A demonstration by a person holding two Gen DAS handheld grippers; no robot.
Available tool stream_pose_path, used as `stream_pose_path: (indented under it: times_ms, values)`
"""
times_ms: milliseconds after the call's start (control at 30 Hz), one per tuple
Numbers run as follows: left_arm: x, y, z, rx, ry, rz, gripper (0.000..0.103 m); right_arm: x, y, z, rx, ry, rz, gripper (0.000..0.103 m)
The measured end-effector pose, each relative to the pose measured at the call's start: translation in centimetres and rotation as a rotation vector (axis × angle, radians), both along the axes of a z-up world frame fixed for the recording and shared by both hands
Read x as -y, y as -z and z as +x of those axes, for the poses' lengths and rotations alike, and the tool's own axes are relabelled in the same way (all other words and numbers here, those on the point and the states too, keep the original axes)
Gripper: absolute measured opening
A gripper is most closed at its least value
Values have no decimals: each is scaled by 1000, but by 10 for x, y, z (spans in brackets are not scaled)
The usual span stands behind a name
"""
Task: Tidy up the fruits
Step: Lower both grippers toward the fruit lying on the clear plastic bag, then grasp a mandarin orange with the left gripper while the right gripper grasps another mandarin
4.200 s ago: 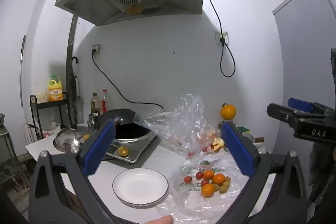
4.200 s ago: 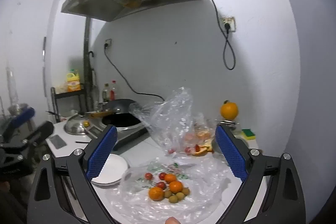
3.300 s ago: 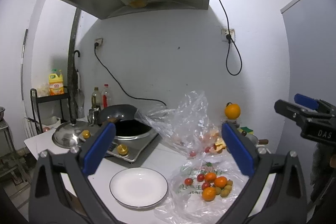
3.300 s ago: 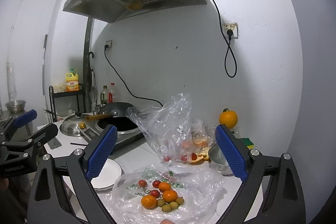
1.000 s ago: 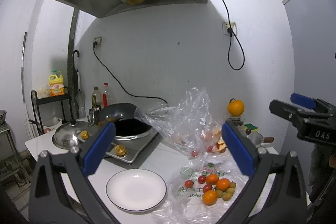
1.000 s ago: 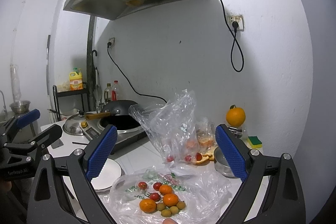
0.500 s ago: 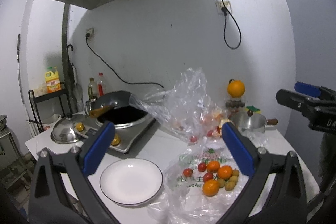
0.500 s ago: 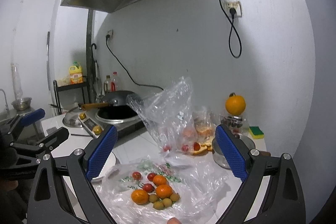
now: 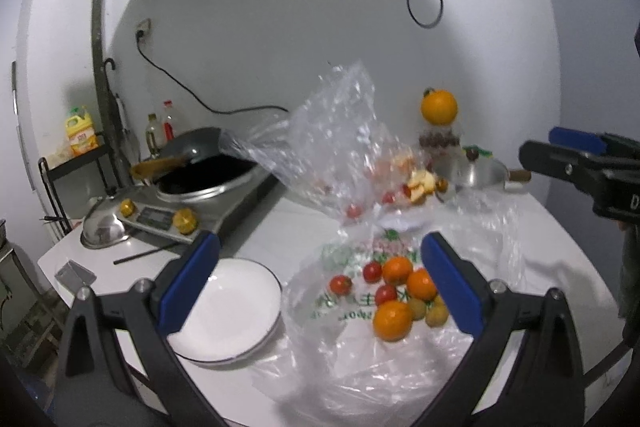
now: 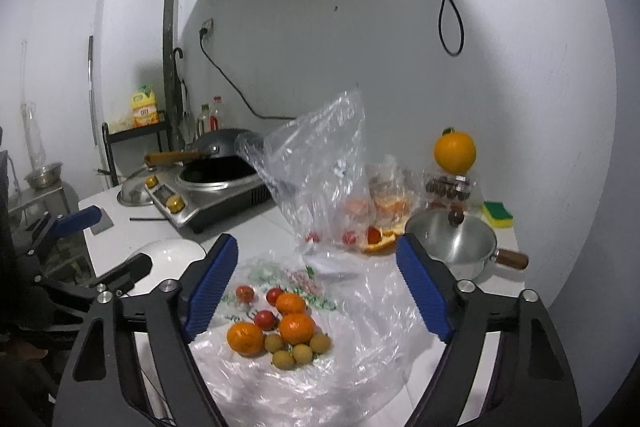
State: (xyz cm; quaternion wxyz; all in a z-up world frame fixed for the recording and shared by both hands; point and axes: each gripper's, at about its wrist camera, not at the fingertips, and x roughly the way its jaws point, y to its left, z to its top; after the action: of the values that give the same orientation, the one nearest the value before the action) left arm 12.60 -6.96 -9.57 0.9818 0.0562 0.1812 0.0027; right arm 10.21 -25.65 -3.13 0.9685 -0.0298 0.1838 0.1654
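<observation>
A pile of fruit lies on a flattened clear plastic bag (image 10: 360, 307) on the white counter: tangerines (image 10: 296, 327), cherry tomatoes (image 10: 265, 319) and small tan longans (image 10: 298, 353). My right gripper (image 10: 316, 259) hovers over the pile with its jaws closing; nothing sits between the pads. In the left wrist view the same tangerines (image 9: 394, 315) lie beside an empty white plate (image 9: 224, 311). My left gripper (image 9: 316, 267) stands open above the plate's right rim and the bag, holding nothing. The plate (image 10: 168, 255) is partly hidden behind my right gripper's left finger.
An upright plastic bag (image 10: 320, 167) with peel and tomatoes stands behind the pile. At the right are a steel saucepan (image 10: 452, 239), a big orange (image 10: 455, 151) on a clear box, and a sponge (image 10: 498, 215). An induction cooker with a wok (image 9: 208, 183) and a lid (image 9: 106, 231) sit left.
Both grippers have come down and closer to the counter, so the fruit pile and plate look larger. The right gripper's fingers stand nearer together than before.
</observation>
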Motion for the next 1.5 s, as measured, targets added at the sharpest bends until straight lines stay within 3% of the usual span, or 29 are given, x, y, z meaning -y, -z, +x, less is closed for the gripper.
stream_pose_path:
  times_ms: [367, 433, 600, 867, 1300, 1367, 1433, 1500]
  values:
    - [24, 42, 33, -143, 56, 34, 101, 15, 36, 24, -104, 0, 11, 66]
    - [28, 50, 39, -171, 71, 34, 93, 16, 41, 28, -121, -1, 12, 66]
    - [35, 66, 54, -227, 99, 42, 88, 18, 54, 38, -153, -8, 10, 63]
    - [39, 90, 71, -328, 159, 11, 60, 19, 68, 51, -198, -9, 23, 57]
    - [37, 118, 92, -423, 212, -22, 59, -1, 94, 76, -284, -44, -7, 57]
    - [36, 120, 93, -430, 222, -28, 55, -5, 99, 80, -295, -50, -7, 57]
    - [35, 121, 95, -443, 241, -43, 45, -8, 102, 82, -305, -55, -8, 57]
    - [35, 122, 95, -443, 250, -45, 44, -12, 106, 85, -319, -61, -10, 57]
